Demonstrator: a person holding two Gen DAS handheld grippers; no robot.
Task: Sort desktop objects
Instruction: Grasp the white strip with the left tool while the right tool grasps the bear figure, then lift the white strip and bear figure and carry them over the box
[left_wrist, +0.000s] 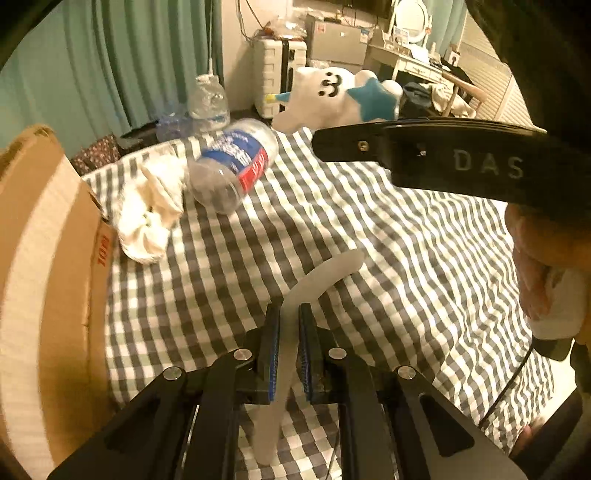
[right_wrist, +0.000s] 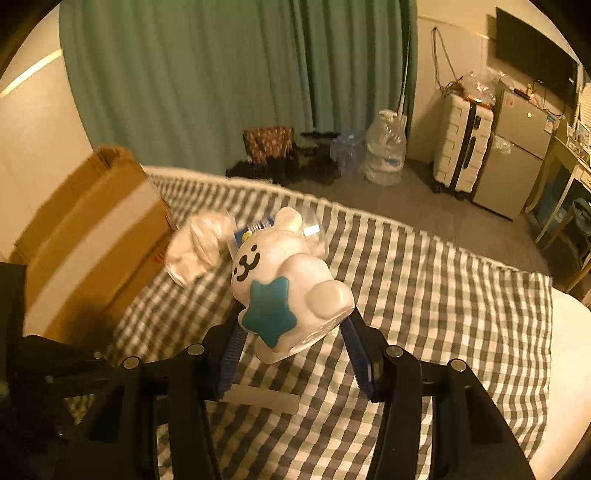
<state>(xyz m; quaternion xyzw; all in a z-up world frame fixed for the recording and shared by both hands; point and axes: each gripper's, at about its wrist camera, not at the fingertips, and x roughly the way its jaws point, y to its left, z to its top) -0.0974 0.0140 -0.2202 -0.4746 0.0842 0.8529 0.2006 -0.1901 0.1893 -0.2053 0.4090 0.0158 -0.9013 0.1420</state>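
Right wrist: toy (right_wrist: 291, 291) clamped between fingers (right_wrist: 356, 341).

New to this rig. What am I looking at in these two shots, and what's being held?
No robot: a person carries a handheld two-finger gripper in each hand, each with a fisheye camera looking along its jaws. In the left view, the left gripper is shut on a pale curved strip. In the right view, the right gripper clamps a white bear-like toy with a blue star. On the checked cloth lie a plastic bottle and a crumpled white cloth, beside a cardboard box.
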